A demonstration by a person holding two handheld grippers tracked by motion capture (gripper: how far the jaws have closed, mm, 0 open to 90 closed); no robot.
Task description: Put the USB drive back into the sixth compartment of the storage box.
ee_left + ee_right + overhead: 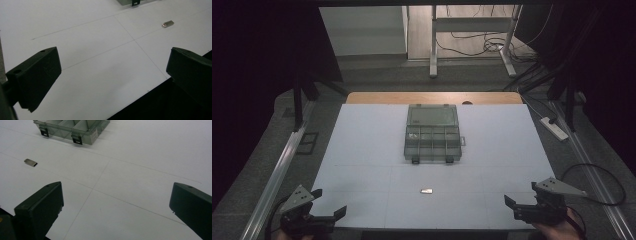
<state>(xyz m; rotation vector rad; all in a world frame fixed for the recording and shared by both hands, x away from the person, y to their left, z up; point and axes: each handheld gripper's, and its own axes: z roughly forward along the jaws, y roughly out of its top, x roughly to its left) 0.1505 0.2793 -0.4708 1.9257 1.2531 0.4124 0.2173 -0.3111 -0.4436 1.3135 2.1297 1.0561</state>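
Observation:
A small silvery metal piece lies flat on the white board between the two grippers; it also lies at the upper right of the left gripper view and at the left of the right gripper view. A clear compartment box stands open mid-table, lid laid back, its front latches toward me. My left gripper rests at the near left corner, jaws wide apart and empty. My right gripper sits at the near right corner, open with nothing between its jaws.
The white board covers a wooden table whose far edge shows beyond it. A power strip and cables lie on the floor to the right. Desk legs stand behind the table.

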